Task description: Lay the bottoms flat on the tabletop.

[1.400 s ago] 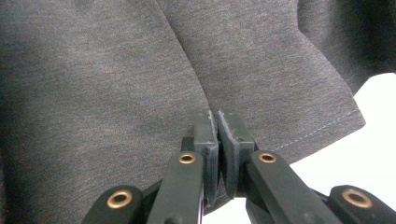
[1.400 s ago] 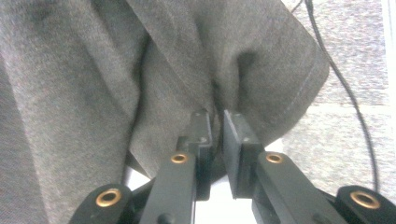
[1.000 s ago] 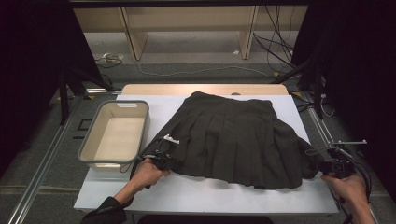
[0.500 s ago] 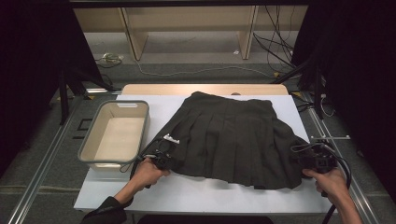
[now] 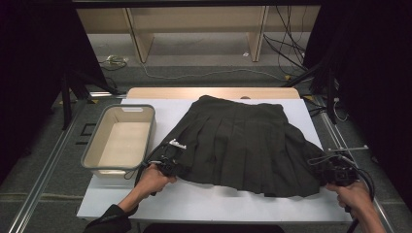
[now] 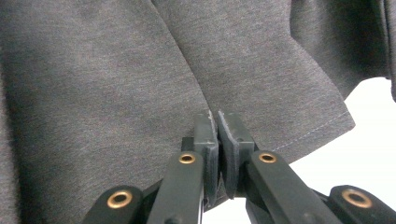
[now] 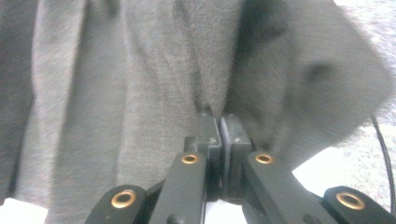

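A dark grey pleated skirt (image 5: 243, 141) lies spread on the white table top (image 5: 218, 201), waistband at the far side. My left gripper (image 5: 171, 165) is at the skirt's near left hem corner. In the left gripper view its jaws (image 6: 217, 116) are shut on the skirt fabric (image 6: 116, 70). My right gripper (image 5: 334, 174) is at the near right hem corner. Its jaws have just been closing, and in the right gripper view they (image 7: 217, 116) pinch the skirt hem (image 7: 116, 70), which is bunched and blurred around them.
A beige plastic bin (image 5: 130, 108) stands on the table to the left of the skirt, close to my left gripper. Cables (image 5: 359, 179) trail off the table's right edge. A wooden shelf unit (image 5: 194, 24) stands on the floor beyond the table.
My right hand has moved inward to the skirt's near right corner, and its jaws have shut on the hem. The left gripper has kept its hold and its place.
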{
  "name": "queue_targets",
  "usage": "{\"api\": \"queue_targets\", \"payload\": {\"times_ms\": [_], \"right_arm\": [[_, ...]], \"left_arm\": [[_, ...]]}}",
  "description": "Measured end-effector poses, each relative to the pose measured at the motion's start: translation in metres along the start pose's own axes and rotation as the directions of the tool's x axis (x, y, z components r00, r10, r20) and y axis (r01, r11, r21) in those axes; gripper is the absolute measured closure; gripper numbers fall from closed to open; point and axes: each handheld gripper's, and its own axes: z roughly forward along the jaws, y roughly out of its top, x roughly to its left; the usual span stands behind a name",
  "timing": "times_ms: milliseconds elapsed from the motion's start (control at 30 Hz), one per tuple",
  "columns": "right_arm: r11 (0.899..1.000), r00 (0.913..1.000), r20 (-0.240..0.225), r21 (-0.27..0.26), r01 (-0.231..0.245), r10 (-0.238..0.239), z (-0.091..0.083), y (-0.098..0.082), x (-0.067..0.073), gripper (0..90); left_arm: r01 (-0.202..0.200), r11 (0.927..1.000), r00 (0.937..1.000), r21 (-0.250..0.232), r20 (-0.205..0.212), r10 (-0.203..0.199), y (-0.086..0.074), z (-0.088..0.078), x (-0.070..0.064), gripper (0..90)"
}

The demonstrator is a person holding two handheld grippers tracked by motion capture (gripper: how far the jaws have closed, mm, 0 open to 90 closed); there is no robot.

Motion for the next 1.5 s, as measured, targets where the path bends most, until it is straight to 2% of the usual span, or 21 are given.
{"api": "queue_targets", "payload": {"times_ms": [67,133,233,300,333,400,533,633,700,833,900,967,1100,1300,1367,1433,1500], "right_arm": [[1.000,0.9996,0.019,-0.007,-0.022,0.022,-0.002,-0.001,-0.008,88.8],[1.000,0.9982,0.057,0.000,-0.018,0.018,0.000,-0.002,-0.011,88.5],[1.000,0.9976,0.066,0.001,-0.021,0.020,0.004,0.000,-0.010,85.5],[1.000,0.9974,0.069,-0.018,-0.020,0.022,0.002,0.001,-0.008,73.2],[0.999,0.9982,0.057,-0.044,-0.018,0.021,-0.001,0.002,-0.007,63.7],[0.996,0.9991,0.036,-0.090,-0.018,0.021,-0.005,0.004,-0.005,50.4],[0.989,0.9998,0.011,-0.150,-0.013,0.015,-0.010,0.010,0.000,42.4],[0.984,1.0000,0.002,-0.177,-0.005,0.006,-0.012,0.012,0.003,39.2],[0.982,1.0000,-0.004,-0.186,-0.004,0.004,-0.012,0.014,0.005,37.4],[0.982,1.0000,-0.004,-0.188,0.006,-0.007,-0.010,0.017,0.009,35.6],[0.983,1.0000,-0.003,-0.183,0.008,-0.008,-0.008,0.019,0.010,34.6],[0.983,1.0000,-0.001,-0.183,0.010,-0.010,-0.005,0.020,0.009,34.0],[0.986,0.9999,-0.002,-0.167,0.012,-0.012,-0.001,0.020,0.008,32.6],[0.987,0.9997,-0.003,-0.156,0.022,-0.022,0.002,0.020,0.009,31.1],[0.986,0.9997,-0.002,-0.163,0.023,-0.024,0.003,0.021,0.009,30.5],[0.986,0.9998,0.006,-0.163,0.022,-0.022,0.005,0.024,0.008,30.0],[0.987,0.9996,0.013,-0.160,0.025,-0.024,0.007,0.026,0.007,29.5]], "left_arm": [[-0.001,1.0000,1.0000,-0.001,0.003,0.001,0.000,0.000,0.000,85.5],[0.002,1.0000,1.0000,-0.005,0.006,-0.002,0.000,0.000,-0.002,85.5],[-0.006,0.9998,0.9999,-0.021,0.014,0.006,0.002,-0.004,-0.002,84.5],[0.006,0.9988,0.9998,-0.049,0.018,-0.005,0.004,-0.011,0.001,80.2],[0.011,0.9979,0.9998,-0.065,0.018,-0.010,0.006,-0.015,0.002,77.6],[0.022,0.9950,0.9998,-0.097,0.004,-0.022,0.009,-0.022,0.005,72.1],[0.058,0.9897,0.9978,-0.131,-0.025,-0.062,0.016,-0.034,0.011,58.3],[0.084,0.9899,0.9950,-0.114,-0.044,-0.090,0.018,-0.034,0.014,49.1],[0.094,0.9914,0.9922,-0.092,-0.073,-0.101,0.017,-0.030,0.015,42.7],[0.112,0.9933,0.9883,-0.029,-0.101,-0.115,0.013,-0.018,0.016,37.8],[0.115,0.9933,0.9894,-0.009,-0.088,-0.115,0.011,-0.014,0.017,35.3],[0.113,0.9934,0.9882,0.018,-0.106,-0.111,0.008,-0.009,0.018,32.2],[0.125,0.9910,0.9855,0.048,-0.121,-0.118,0.004,-0.004,0.021,29.1],[0.152,0.9864,0.9817,0.063,-0.126,-0.143,0.001,-0.002,0.022,28.8],[0.161,0.9849,0.9797,0.066,-0.132,-0.151,-0.001,-0.001,0.024,32.2],[0.153,0.9864,0.9786,0.060,-0.148,-0.143,-0.002,-0.001,0.024,36.7],[0.151,0.9872,0.9754,0.052,-0.170,-0.140,-0.003,-0.002,0.024,44.5]]}}
